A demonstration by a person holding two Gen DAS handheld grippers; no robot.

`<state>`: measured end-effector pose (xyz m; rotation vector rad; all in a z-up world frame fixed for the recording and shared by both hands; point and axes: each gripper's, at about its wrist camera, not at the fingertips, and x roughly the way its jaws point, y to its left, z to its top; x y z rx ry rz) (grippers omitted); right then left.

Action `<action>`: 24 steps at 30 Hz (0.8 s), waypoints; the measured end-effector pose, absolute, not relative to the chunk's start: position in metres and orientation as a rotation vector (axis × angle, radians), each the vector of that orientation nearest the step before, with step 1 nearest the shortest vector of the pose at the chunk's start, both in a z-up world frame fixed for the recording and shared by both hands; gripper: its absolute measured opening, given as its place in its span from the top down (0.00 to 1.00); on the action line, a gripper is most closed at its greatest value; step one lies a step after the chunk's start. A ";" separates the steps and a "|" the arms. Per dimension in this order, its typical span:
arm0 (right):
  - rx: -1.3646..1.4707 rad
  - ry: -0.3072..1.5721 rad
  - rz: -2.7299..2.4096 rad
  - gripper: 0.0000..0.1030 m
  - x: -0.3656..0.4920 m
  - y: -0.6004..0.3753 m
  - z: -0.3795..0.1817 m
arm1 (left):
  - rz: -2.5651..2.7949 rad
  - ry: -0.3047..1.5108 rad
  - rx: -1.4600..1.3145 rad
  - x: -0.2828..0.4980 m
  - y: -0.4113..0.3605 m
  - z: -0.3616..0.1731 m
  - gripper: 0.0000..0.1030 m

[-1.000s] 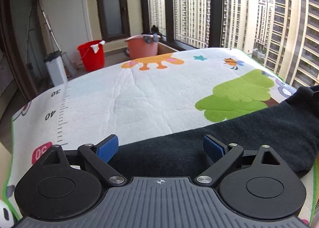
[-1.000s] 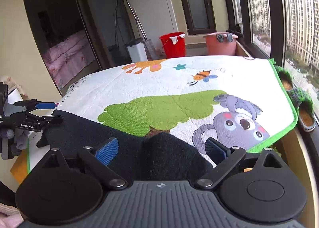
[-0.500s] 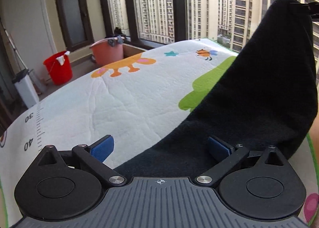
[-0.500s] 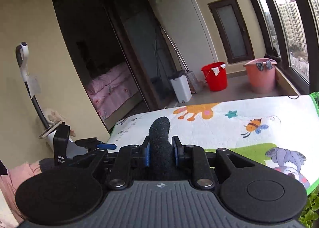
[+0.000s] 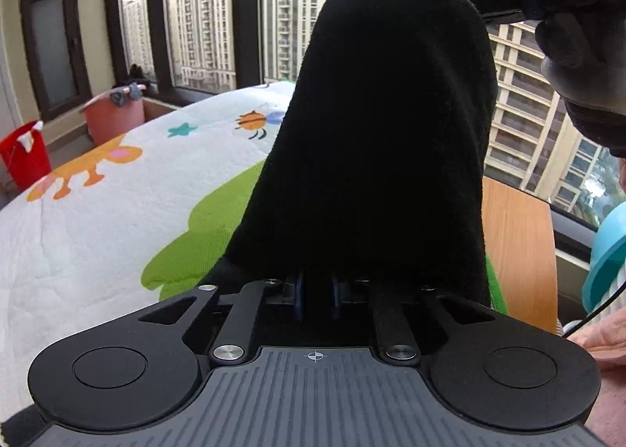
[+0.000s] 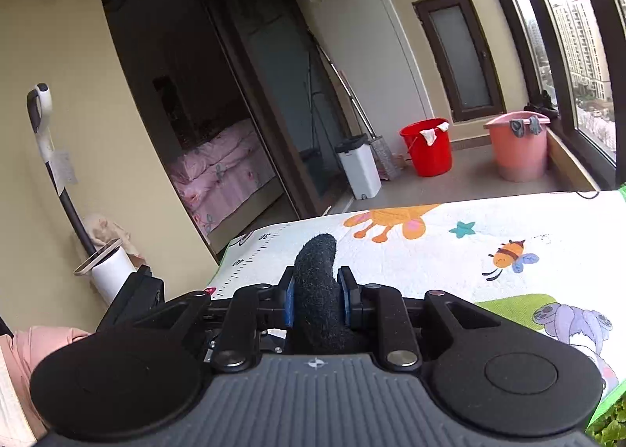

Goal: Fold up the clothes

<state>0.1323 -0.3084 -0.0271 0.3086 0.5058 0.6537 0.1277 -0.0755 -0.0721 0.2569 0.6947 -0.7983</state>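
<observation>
Garment: black fleece cloth (image 5: 383, 141) hangs in the air above the mat (image 5: 117, 220), stretched between the two grippers so it drapes flat before a fold.
Right gripper (image 6: 316, 300): jaws pinching a bunched edge of the cloth, held high as the top anchor (its hand shows at upper right of the left view).
Left gripper (image 5: 315, 296): jaws pressed together on the cloth's lower edge, keeping it taut.
Mat: covers the tabletop, bare beneath, likely the landing place.
Risk: thick fleece may slip from a narrow pinch.
</observation>
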 end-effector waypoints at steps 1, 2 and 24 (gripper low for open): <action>0.322 0.501 0.638 0.80 0.137 -0.313 -0.031 | -0.784 0.714 0.238 0.132 -0.074 -0.073 0.88; 0.319 0.493 0.610 0.80 0.140 -0.317 -0.035 | -0.771 0.733 0.219 0.135 -0.073 -0.073 0.88; -0.484 0.446 0.728 0.28 0.052 -0.195 -0.083 | -0.225 0.667 -0.108 0.131 0.066 -0.048 0.09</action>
